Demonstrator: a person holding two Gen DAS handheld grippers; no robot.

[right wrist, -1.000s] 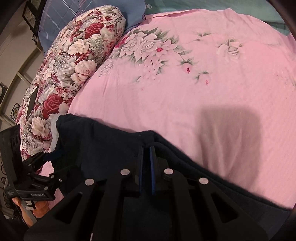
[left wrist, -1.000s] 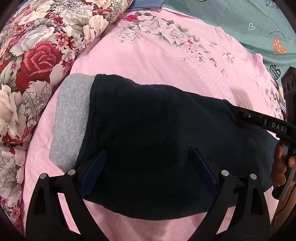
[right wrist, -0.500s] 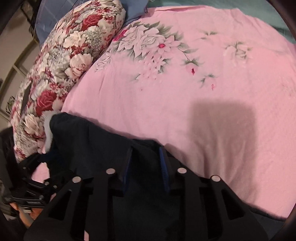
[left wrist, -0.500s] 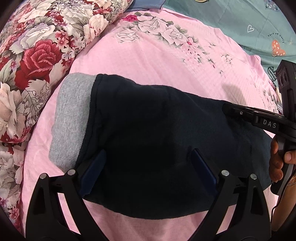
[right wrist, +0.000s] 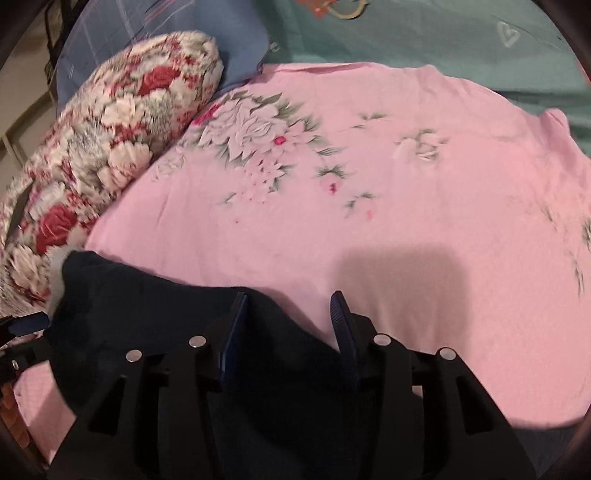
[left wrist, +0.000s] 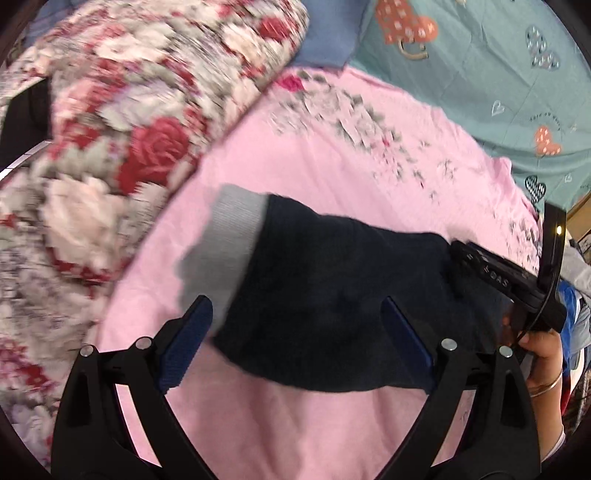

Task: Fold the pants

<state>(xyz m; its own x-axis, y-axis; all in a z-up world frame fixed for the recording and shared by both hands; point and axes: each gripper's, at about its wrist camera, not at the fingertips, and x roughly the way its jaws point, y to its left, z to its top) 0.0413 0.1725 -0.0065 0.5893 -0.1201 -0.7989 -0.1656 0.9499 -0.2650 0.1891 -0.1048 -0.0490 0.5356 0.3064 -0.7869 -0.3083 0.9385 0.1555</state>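
The dark navy pants [left wrist: 332, 295] lie folded on the pink floral sheet [left wrist: 332, 155], their grey waistband [left wrist: 225, 243] at the left end. My left gripper [left wrist: 295, 332] hovers open and wide above the fold, touching nothing. In the right wrist view the same pants [right wrist: 155, 317] fill the lower left, and my right gripper [right wrist: 288, 317] is opening over their far edge; the cloth lies under its fingers and the pads do not press it. The right gripper [left wrist: 495, 273] also shows at the pants' right end in the left wrist view, held by a hand [left wrist: 543, 350].
A red and white floral pillow [left wrist: 129, 122] lies along the left side of the sheet. A teal cover with hearts [left wrist: 480, 66] and a blue cushion [right wrist: 166, 29] lie at the back. Bare pink sheet [right wrist: 424, 221] stretches right of the pants.
My right gripper's jaws, shut on the pants' edge a second ago, have spread apart and let the cloth go. My left gripper has lifted and drawn back, so the pants look smaller.
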